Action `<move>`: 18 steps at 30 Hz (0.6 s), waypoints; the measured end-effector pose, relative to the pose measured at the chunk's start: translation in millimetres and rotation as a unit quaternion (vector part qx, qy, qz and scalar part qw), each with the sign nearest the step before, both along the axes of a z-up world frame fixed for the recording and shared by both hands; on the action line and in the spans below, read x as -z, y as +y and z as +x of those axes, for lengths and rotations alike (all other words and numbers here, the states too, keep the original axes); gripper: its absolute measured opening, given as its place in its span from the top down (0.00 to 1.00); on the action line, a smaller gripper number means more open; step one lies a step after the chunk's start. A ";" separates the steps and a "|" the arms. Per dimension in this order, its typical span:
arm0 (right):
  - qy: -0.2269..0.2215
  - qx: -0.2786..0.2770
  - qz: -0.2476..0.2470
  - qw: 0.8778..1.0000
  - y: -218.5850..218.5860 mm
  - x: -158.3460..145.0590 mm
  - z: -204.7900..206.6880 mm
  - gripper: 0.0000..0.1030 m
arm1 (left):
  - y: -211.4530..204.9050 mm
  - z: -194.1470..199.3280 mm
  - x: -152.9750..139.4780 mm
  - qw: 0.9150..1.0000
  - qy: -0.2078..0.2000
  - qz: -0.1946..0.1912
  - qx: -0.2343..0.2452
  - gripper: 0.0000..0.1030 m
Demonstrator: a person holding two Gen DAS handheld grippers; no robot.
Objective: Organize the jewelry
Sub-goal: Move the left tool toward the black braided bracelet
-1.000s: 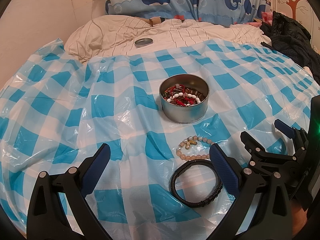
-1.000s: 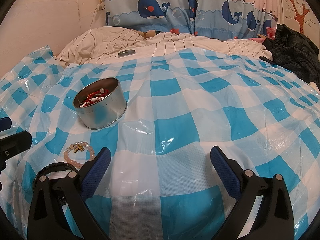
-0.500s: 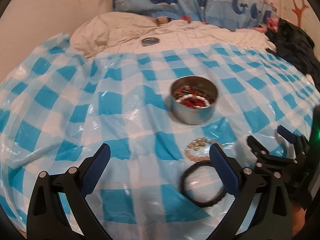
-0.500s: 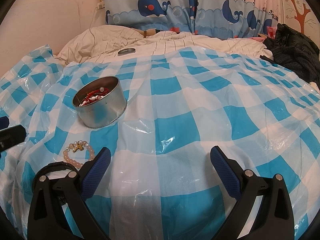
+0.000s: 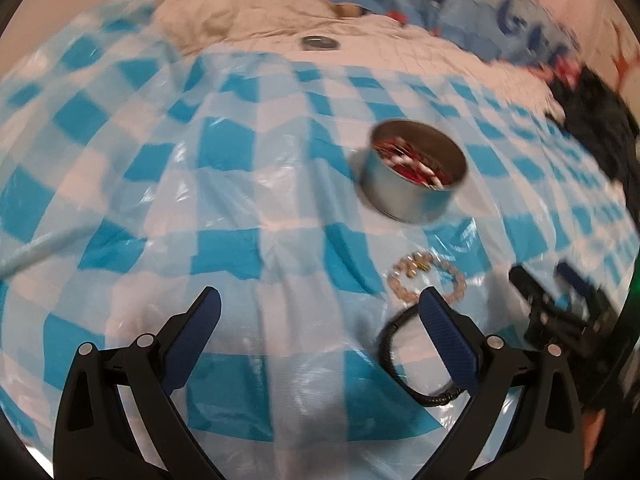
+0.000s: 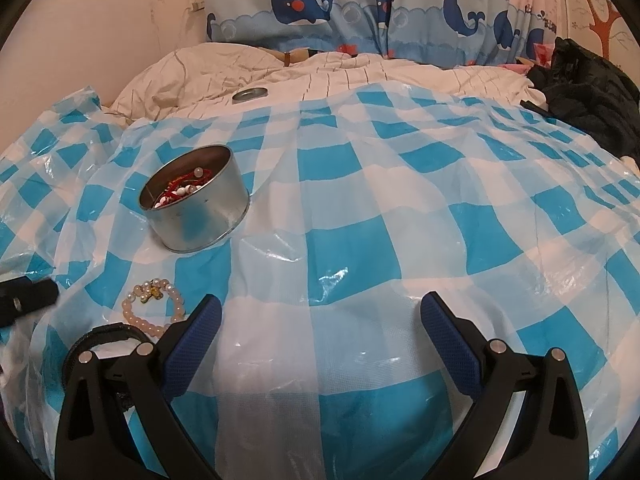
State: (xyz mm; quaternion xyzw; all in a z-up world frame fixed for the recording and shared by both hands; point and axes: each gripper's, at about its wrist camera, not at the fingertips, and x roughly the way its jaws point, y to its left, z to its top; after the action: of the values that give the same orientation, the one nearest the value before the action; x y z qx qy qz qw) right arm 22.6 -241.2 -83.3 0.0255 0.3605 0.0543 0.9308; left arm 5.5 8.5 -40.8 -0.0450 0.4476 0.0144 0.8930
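Observation:
A round metal tin (image 5: 414, 170) (image 6: 196, 197) holds red and white bead jewelry and stands on the blue checked plastic sheet (image 5: 248, 208). In front of it lie a pale bead bracelet (image 5: 426, 280) (image 6: 154, 307) and a black braided bracelet (image 5: 400, 356) (image 6: 102, 334). My left gripper (image 5: 320, 320) is open and empty, to the left of both bracelets. My right gripper (image 6: 320, 320) is open and empty, to the right of them; it also shows in the left wrist view (image 5: 560, 304). The left wrist view is blurred.
The tin's lid (image 6: 250, 94) (image 5: 320, 43) lies on the cream quilt (image 6: 280, 80) behind the sheet. Dark clothing (image 6: 588, 92) is piled at the far right. A whale-print curtain (image 6: 360, 12) hangs at the back.
My left gripper has swung to the left, so the tin and bracelets have shifted right in its view. My right gripper has barely moved.

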 end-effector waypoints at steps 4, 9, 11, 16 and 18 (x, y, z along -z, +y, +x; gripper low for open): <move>0.004 0.006 0.007 1.000 -3.1 0.0 -0.9 0.07 | -32.4 1.4 1.9 0.997 -0.010 0.067 0.045 0.08; 0.009 0.009 0.015 1.000 -5.3 -1.2 4.0 0.07 | -49.1 1.2 4.1 0.994 -0.006 0.080 0.076 0.08; 0.010 0.011 0.016 1.000 -5.9 -2.0 6.5 0.07 | -51.1 0.3 3.9 0.993 -0.006 0.083 0.081 0.08; 0.011 0.011 0.017 1.000 -6.4 -2.3 7.2 0.07 | -55.7 5.4 5.6 0.992 -0.002 0.081 0.094 0.08; 0.011 0.011 0.017 1.000 -6.5 -2.3 7.1 0.07 | -58.7 7.3 6.9 0.991 -0.001 0.085 0.100 0.08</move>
State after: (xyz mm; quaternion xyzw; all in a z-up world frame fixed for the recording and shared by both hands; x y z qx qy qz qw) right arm 29.7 -247.8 -81.0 0.0460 0.3695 0.0496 0.9268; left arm 12.8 -50.2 -47.7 0.0760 0.4458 -0.0370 0.8911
